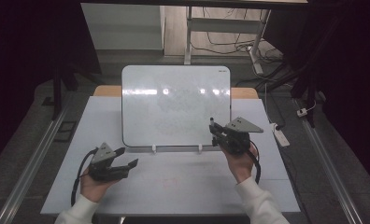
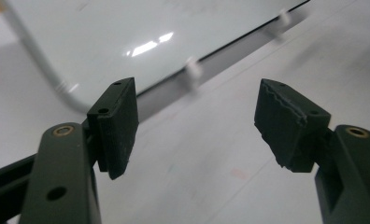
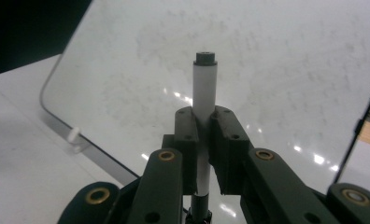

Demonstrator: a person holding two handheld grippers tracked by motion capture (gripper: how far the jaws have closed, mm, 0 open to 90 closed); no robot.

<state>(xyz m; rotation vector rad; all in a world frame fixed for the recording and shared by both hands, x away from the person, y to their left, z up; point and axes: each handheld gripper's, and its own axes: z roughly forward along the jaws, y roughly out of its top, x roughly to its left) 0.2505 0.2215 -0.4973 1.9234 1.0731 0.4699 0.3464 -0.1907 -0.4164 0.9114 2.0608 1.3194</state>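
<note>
Right gripper view puts us straight on the grip: the right gripper (image 3: 204,135) has its two black jaws pinched tight on a white marker (image 3: 205,93), which runs up between the pads and pokes out well beyond the jaw tips, dark end foremost. Behind that end lies the whiteboard (image 3: 276,70), smeared with faint grey traces — whether the marker's end touches the board I can't tell from here.

Over on the other side, the left gripper (image 2: 197,126) has its jaws standing wide with nothing between them, just the pale table (image 2: 211,186) showing through the gap. Ahead of the jaw tips, and a little to their left, sits the board's rounded lower corner, with small white clips along its edge.

From the high view, the right gripper (image 1: 217,131) is held by a hand (image 1: 241,163) at the board's lower right edge, marker pointing in over the board. The left gripper (image 1: 129,157) — jaws spread — hovers low over the table, short of the board's near left corner and apart from it.
</note>
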